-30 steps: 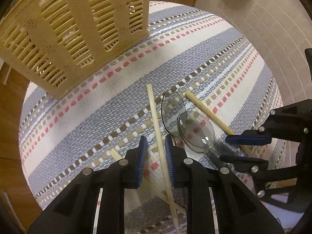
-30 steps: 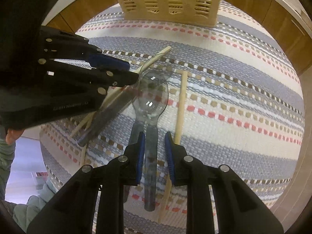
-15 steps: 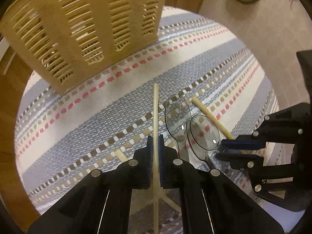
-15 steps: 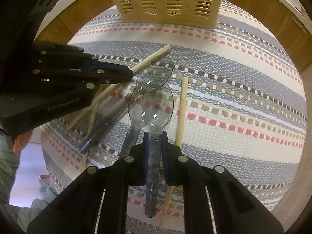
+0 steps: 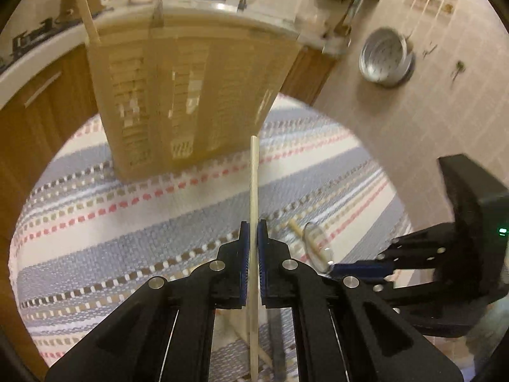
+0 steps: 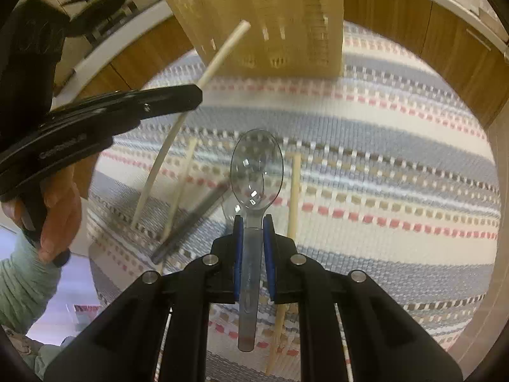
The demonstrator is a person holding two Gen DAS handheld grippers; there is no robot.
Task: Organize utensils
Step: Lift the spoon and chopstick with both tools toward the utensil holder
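My left gripper (image 5: 253,232) is shut on a wooden chopstick (image 5: 253,184) and holds it above the striped mat, tip toward the beige slotted basket (image 5: 191,95). My right gripper (image 6: 253,226) is shut on the handle of a clear plastic spoon (image 6: 256,172), lifted off the mat. In the right wrist view the left gripper (image 6: 127,102) shows at left with its chopstick (image 6: 219,54). The right gripper also shows in the left wrist view (image 5: 359,269) with the spoon bowl (image 5: 318,245). Another chopstick (image 5: 86,9) stands in the basket.
On the striped mat (image 6: 381,146) lie two chopsticks (image 6: 294,191) (image 6: 181,191) and a second clear spoon with a dark handle (image 6: 191,222). Wooden cabinets (image 6: 413,22) and a counter stand behind. A metal bowl (image 5: 386,57) lies on the tiled floor.
Both grippers closed on their utensils, then lifted them off the mat and tilted up toward the basket. The second spoon stayed on the mat.
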